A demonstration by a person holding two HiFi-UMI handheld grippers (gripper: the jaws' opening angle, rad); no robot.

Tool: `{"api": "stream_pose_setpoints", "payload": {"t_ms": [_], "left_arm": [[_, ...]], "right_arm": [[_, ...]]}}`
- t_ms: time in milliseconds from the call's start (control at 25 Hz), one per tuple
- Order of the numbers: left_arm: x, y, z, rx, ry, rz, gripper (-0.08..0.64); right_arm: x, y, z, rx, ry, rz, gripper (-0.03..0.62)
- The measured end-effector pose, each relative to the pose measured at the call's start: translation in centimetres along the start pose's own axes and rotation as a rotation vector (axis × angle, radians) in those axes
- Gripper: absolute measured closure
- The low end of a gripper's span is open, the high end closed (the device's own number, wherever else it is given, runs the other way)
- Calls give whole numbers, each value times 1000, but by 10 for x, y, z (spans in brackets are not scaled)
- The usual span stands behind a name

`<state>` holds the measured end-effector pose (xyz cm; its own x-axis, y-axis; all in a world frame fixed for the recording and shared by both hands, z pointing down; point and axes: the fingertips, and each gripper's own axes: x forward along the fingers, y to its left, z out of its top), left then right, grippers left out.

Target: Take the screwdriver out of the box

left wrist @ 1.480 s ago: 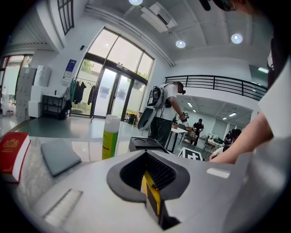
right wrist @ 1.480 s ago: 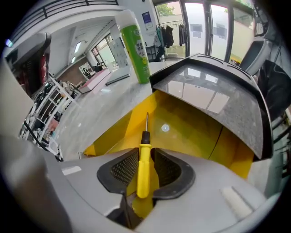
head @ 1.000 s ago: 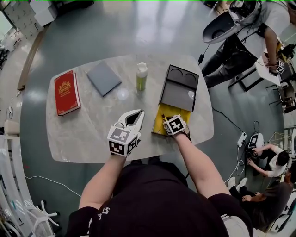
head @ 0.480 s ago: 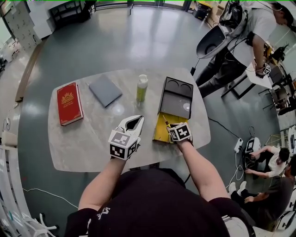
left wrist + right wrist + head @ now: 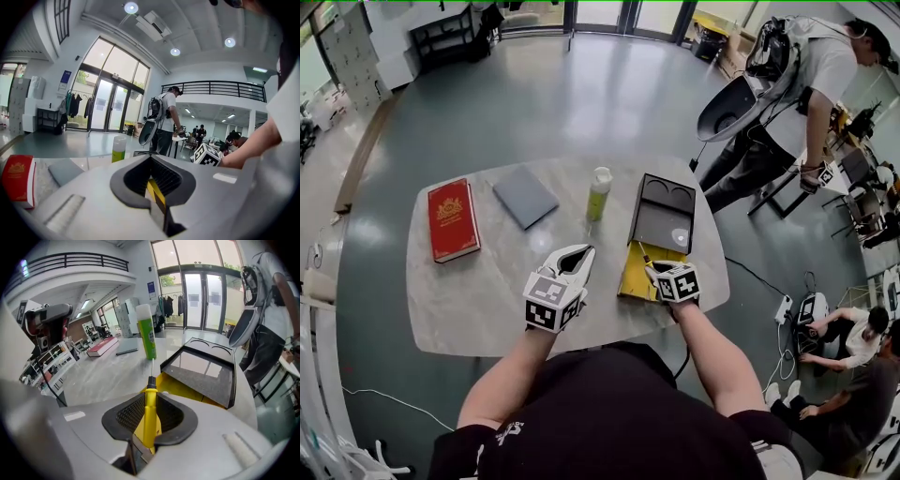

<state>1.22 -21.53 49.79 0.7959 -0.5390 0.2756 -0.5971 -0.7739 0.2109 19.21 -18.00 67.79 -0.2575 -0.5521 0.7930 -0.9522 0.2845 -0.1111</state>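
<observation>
My right gripper (image 5: 660,270) is shut on the yellow handle of the screwdriver (image 5: 149,411), whose thin metal shaft points away over the table. In the head view the screwdriver (image 5: 648,258) hangs just above the box's yellow tray (image 5: 634,274). The box's black lid (image 5: 663,214) lies folded back behind the tray; the right gripper view shows this lid (image 5: 204,374) just past the jaws (image 5: 149,422). My left gripper (image 5: 577,254) hovers left of the box with its jaws apart and nothing between them (image 5: 155,182).
A green bottle (image 5: 599,193) stands upright left of the lid. A grey pad (image 5: 525,196) and a red book (image 5: 453,218) lie further left on the marble table (image 5: 487,300). People and equipment are on the floor to the right.
My right gripper has risen with the screwdriver, lifting it off the yellow tray. The left gripper has also come up a little. The head view has tilted further out over the room.
</observation>
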Motion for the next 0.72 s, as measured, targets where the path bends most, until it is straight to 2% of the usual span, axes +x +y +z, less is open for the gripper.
{"api": "stream_pose_setpoints", "payload": {"t_ms": [240,480,720], "left_arm": [[-2,-3,15,2,-16,43,558],[6,-11,30,-1,-31,99,557],[1,-8,41,23,-38,164,557]], "right_arm": [[-28,14,33,-44,-110,75,503],[-54,21,71,-48,-236,199,504],[-80,36,111,-140,-347,276,505]]}}
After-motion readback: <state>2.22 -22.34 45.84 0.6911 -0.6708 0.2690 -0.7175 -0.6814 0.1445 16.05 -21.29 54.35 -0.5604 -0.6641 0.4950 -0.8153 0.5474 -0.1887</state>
